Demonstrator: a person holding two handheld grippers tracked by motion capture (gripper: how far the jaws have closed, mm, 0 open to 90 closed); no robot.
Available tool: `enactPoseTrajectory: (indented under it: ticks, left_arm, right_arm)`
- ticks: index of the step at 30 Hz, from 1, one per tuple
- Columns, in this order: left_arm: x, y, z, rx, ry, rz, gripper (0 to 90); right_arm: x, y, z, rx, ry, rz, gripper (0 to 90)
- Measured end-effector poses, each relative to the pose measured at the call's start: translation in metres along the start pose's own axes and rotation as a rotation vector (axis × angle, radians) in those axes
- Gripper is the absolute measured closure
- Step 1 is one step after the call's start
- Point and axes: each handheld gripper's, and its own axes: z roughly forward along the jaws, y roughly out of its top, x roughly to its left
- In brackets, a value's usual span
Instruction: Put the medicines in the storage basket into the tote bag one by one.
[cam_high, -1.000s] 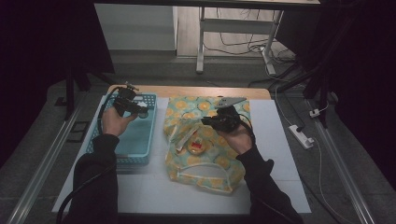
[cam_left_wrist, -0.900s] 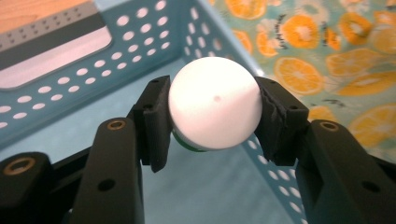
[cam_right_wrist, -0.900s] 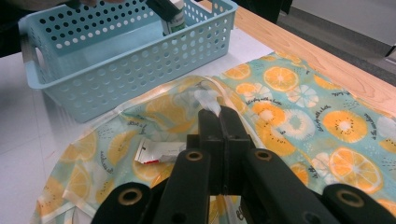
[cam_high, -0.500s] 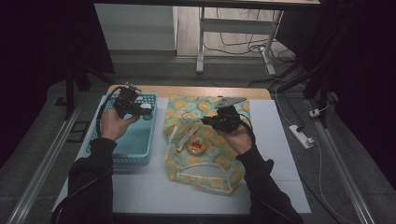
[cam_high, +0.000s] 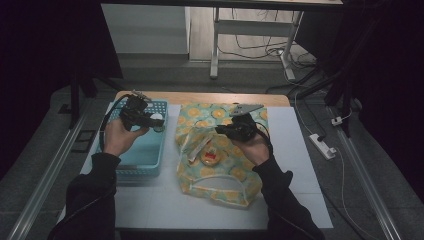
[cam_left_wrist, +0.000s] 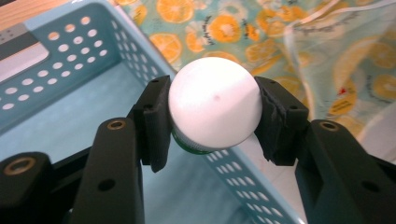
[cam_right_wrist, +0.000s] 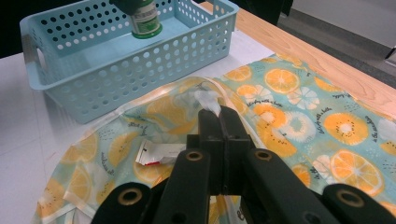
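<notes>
Item: small bottle (cam_left_wrist: 215, 108), white cap, green label. Held at centre of the left gripper view, clamped across the cap between the fingers (cam_left_wrist: 156, 123) of the left gripper (cam_high: 156, 121); grasp firm on both sides, bottle hanging cap-up with nothing under it. Located above the pale blue perforated basket (cam_high: 140, 171), close over its right-hand wall, at left centre of the high view. Compared with a second ago: carried slightly rightward in the high view, from over the basket's upper part toward the wall nearest the bag, and apparently a little higher. Judged to mean a transfer under way from basket to bag, bottle clear of the basket floor but not yet across the wall. Counterpart: right gripper (cam_right_wrist: 219, 114), fingers clenched on the clear plastic lip (cam_right_wrist: 205, 100) of the orange-print bag (cam_high: 220, 175); position unchanged across the same interval, lip pulled up and mouth kept open. Bag lying flat on the white desk (cam_high: 300, 165), at centre of the high view, just beside the basket. Already inside the bag: a red-and-white packet (cam_right_wrist: 156, 154) and a small round item (cam_high: 210, 158), details too small to tell. Remaining, by estimate: travel over the basket wall, descent into the open mouth, release there.
</notes>
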Motion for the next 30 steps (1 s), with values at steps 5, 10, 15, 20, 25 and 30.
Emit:
enactPoseTrajectory:
  ticks: [5,10,15,20,25,30]
  left_arm:
    - [-0.012,0.000,-0.007,-0.011,-0.037,0.025,50.2]
    - [-0.030,0.001,-0.009,-0.025,-0.080,0.064,50.2]
    - [-0.050,0.003,-0.004,-0.014,-0.109,0.115,50.2]
    - [-0.066,0.006,0.000,-0.015,-0.133,0.148,50.1]
    - [-0.079,0.005,0.008,-0.012,-0.161,0.171,50.2]
    - [-0.091,0.008,0.017,-0.007,-0.183,0.194,50.1]
  right_arm:
    - [0.000,0.000,0.000,0.000,0.000,0.000,90.0]
    - [0.000,0.000,0.000,0.002,-0.001,-0.001,90.0]
    - [0.000,0.000,0.000,0.000,-0.004,0.000,90.0]
    - [-0.001,0.000,-0.001,-0.001,-0.006,0.000,90.0]
    - [-0.001,0.000,-0.001,-0.002,-0.009,0.002,90.0]
    - [-0.001,0.000,-0.001,-0.003,-0.009,0.000,90.0]
